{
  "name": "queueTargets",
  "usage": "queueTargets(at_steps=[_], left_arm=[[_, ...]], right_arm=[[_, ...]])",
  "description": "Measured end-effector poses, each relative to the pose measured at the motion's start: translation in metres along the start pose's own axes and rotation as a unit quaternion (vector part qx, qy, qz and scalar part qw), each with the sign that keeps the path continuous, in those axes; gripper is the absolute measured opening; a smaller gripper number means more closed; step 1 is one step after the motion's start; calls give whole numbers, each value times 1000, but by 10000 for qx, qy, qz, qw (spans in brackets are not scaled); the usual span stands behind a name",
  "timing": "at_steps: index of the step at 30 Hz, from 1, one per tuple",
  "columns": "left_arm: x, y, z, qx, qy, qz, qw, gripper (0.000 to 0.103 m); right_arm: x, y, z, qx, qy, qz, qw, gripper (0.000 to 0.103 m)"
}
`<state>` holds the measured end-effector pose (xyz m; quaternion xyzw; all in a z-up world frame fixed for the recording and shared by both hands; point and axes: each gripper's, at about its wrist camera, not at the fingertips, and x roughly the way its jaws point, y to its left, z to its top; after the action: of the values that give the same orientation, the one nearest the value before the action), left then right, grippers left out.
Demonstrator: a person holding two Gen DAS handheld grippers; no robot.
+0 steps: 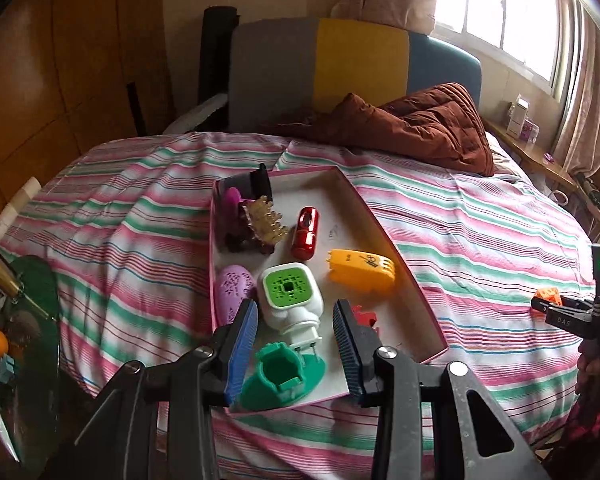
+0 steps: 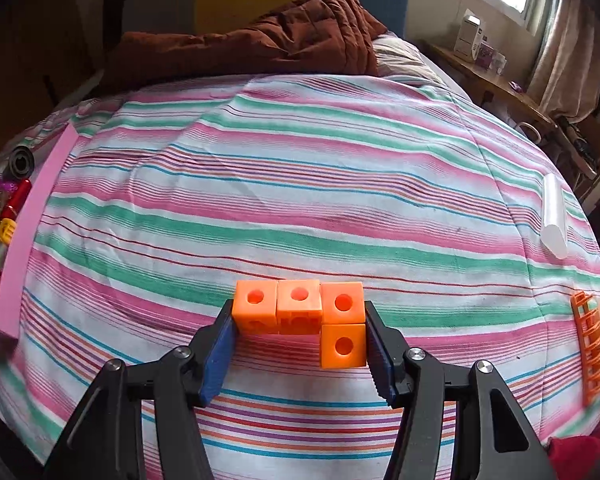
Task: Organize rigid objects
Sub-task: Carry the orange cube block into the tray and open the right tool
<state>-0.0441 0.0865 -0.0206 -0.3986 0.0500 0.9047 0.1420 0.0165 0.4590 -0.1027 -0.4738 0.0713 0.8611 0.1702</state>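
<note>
A pink-rimmed cardboard tray lies on the striped bed. It holds a green plastic piece, a white and green plug-in device, a yellow piece, a red capsule, a purple oval, hair clips and a red piece. My left gripper is open over the tray's near end, above the green piece. My right gripper is shut on an L-shaped block of orange cubes, held just above the bedspread; it also shows in the left wrist view.
A brown quilt is bunched at the bed's head. A white tube and an orange grid piece lie at the bed's right. The tray's pink edge is at the far left. A glass side table stands left of the bed.
</note>
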Motion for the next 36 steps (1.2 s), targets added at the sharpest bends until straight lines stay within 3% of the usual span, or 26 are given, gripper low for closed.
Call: queueTargets(at_steps=[6,11,18,25,29,36], left_arm=[[-1,21,-6,-274,3,53,9996,39],[-2,39,-10,-491,5,134,9987,39],[-3,57,-15,-671,-13,206,9975,39],[-2,70,-16,-786,-2,244,9966,39],[-2,73,-16,-823,-15,269,9962,39],[0,77,-16,-870,30,295,9958,40]], right_arm=[[-31,69,21,-573,-417,740,9947,59],[-59,141,41,-1101,-751,1545,9790,59],[-57,240,64,-1620,-731,2142,9605,59],[-12,296,77,-1864,-275,2091,9596,60],[7,304,75,-1840,-10,2016,9620,61],[5,300,67,-1753,-47,2063,9626,65]])
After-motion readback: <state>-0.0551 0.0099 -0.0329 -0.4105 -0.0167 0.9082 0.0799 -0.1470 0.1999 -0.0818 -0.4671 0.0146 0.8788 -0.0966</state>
